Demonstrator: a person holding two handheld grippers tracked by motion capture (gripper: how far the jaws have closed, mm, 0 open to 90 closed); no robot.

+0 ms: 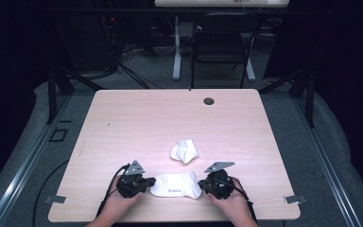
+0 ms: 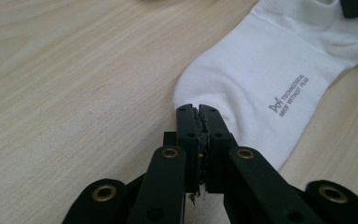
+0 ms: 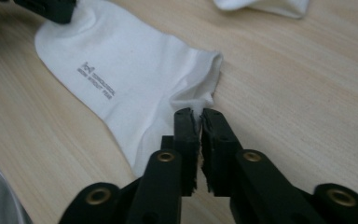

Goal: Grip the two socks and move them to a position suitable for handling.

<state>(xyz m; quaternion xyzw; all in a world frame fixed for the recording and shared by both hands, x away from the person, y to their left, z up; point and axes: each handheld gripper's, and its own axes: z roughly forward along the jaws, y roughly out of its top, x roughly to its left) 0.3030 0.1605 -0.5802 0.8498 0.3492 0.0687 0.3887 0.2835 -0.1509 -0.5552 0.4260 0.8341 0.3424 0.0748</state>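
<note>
A white sock (image 1: 177,185) with small grey lettering lies flat near the table's front edge, stretched between my two grippers. My left gripper (image 1: 150,183) pinches the toe end; in the left gripper view its jaws (image 2: 199,110) meet tightly on the sock's (image 2: 261,79) edge. At the other end my right gripper (image 1: 201,184) is at the cuff. In the right gripper view its jaws (image 3: 197,112) stand a narrow slit apart, with a raised fold of the sock's (image 3: 121,79) cuff caught at their tips.
A second white sock (image 1: 184,151) lies crumpled on the wooden table (image 1: 146,123) just beyond the flat one, and its edge (image 3: 261,5) reaches the right gripper view's top. A cable hole (image 1: 209,100) sits near the far edge. A dark chair (image 1: 222,42) stands behind the table.
</note>
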